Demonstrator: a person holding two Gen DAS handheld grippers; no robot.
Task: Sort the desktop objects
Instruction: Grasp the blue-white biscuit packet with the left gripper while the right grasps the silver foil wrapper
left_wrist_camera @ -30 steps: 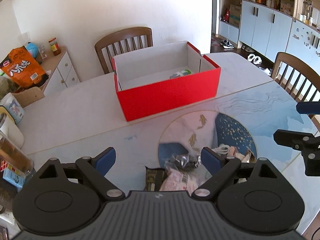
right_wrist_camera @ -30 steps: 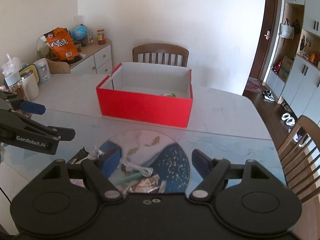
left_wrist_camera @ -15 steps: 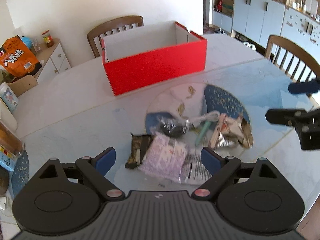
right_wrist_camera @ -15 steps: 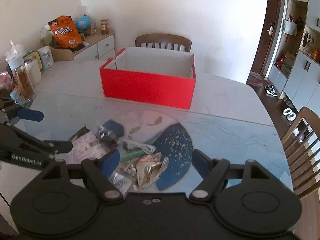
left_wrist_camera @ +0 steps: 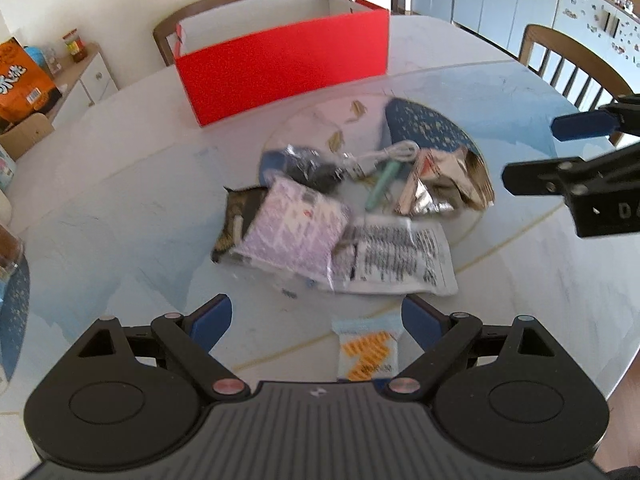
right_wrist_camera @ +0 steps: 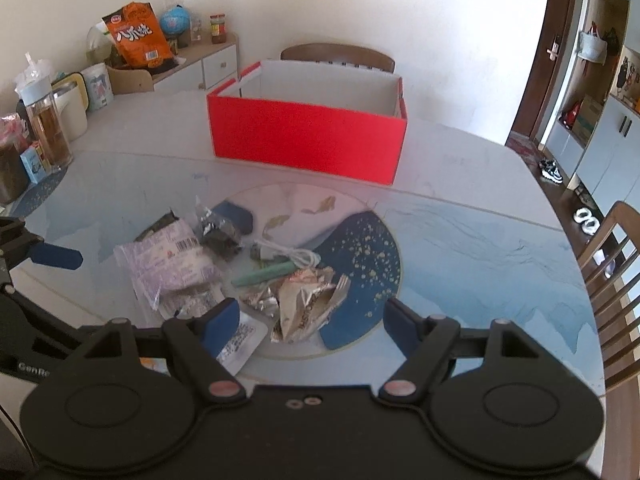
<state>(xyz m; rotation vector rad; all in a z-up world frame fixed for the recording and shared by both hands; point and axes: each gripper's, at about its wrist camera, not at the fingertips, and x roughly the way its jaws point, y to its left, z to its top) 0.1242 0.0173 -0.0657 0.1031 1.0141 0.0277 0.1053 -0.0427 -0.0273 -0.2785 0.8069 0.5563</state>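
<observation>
**Both claws wide over the pile, nothing held**

My left claw stands wide, nothing between its blue pads. Same for my right claw: wide apart, nothing gripped. Both hang above the surface, angled down at the clutter.

The pile sits on the round blue-and-white mat, well short of the red box, which stands open-topped at the far side in front of a wooden chair.

Left view: a pale purple packet lies on top of a dark packet; a white printed packet touches it on the right. Beyond them, a green pen-like stick, a white cable and a crumpled foil wrapper. Only this view shows a small light-blue sachet with orange marking, apart from the pile, just under my left claw near its right pad. My right claw shows at the right edge here.

Right view: same pile from the other side. The foil wrapper sits between my right claw's pads but below them, untouched as far as I can tell. Only this view shows the bottles and jars at the surface's left edge and the orange snack bag on the side cabinet. The box's inner floor is hidden in both views.
</observation>
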